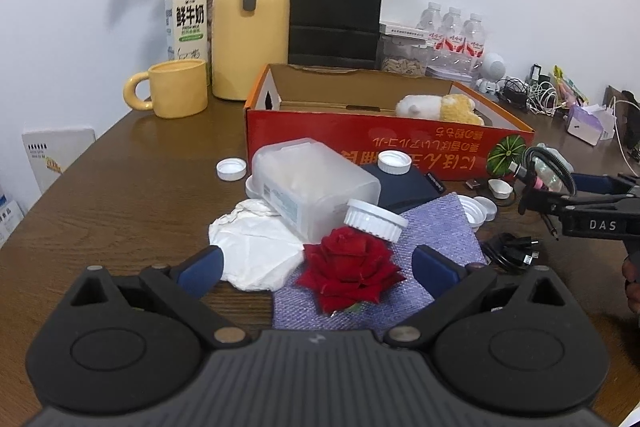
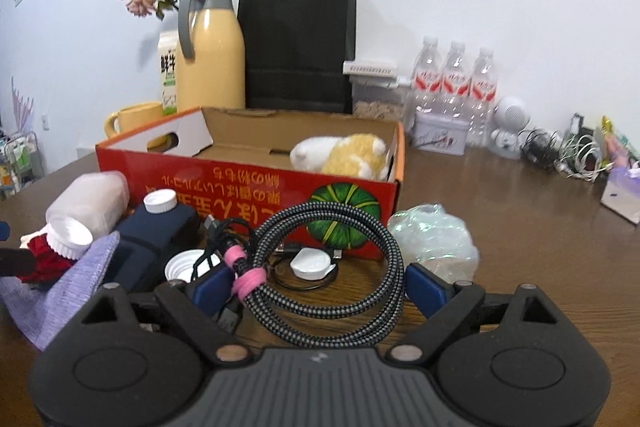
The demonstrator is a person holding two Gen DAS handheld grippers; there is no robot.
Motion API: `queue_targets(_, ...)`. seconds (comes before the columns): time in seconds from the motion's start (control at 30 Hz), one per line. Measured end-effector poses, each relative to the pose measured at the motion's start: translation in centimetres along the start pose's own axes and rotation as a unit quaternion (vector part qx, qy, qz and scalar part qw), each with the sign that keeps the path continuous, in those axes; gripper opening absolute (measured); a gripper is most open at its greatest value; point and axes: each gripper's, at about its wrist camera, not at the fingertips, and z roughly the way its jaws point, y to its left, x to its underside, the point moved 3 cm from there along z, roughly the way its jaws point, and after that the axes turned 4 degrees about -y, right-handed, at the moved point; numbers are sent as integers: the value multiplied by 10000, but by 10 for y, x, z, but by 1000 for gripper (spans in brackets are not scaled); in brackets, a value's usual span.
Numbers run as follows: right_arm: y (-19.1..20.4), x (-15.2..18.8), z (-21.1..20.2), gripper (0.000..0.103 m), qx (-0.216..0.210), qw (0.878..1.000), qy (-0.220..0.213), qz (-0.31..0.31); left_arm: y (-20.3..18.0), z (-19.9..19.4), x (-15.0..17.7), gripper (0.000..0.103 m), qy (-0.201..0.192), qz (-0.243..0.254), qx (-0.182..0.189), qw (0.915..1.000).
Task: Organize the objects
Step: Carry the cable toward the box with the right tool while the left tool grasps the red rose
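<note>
My left gripper (image 1: 316, 267) is open, its blue fingers on either side of a red rose (image 1: 350, 269) lying on a purple cloth (image 1: 432, 247). A clear plastic jar (image 1: 312, 187) with a white lid lies tipped behind the rose, beside crumpled white tissue (image 1: 256, 251). My right gripper (image 2: 320, 285) has its jaws wide, with a coiled braided cable (image 2: 332, 267) with a pink tie standing between the fingers and lifted off the table; whether they grip it I cannot tell. It also shows in the left wrist view (image 1: 560, 203). A red cardboard box (image 2: 248, 183) holds a plush toy (image 2: 344, 155).
A navy pouch (image 2: 160, 231), loose white caps (image 1: 231, 169), black cables (image 1: 512, 251) and crumpled clear wrap (image 2: 434, 239) lie on the brown table (image 1: 120, 187). At the back stand a yellow mug (image 1: 176, 87), yellow jug (image 1: 250, 15), milk carton, black bag and water bottles (image 2: 452, 83).
</note>
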Motion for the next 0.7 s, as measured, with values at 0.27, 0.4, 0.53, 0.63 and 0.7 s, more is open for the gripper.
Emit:
queue_targets(0.27,0,1,-11,92,141,9997,-186,26,-13,8,1,63,2,255,130,9996)
queue_targets(0.4,1,2,-13,92,161,9997,-198,25,-17,13,4,48,49,322,216,9992)
queue_targets(0.53,0,2,-14,92,161,9997,-200,25,-16,10,6,39,-39,294,180,9994)
queue_targets(0.63,2,3,-14,92,183,9996,-211,19,-14,5,6,36,-114,270,180,9994)
queue_targets(0.7,2,3,-14,92,184,9996,-208,21,-14,0,6,35,-164,294,181,9993)
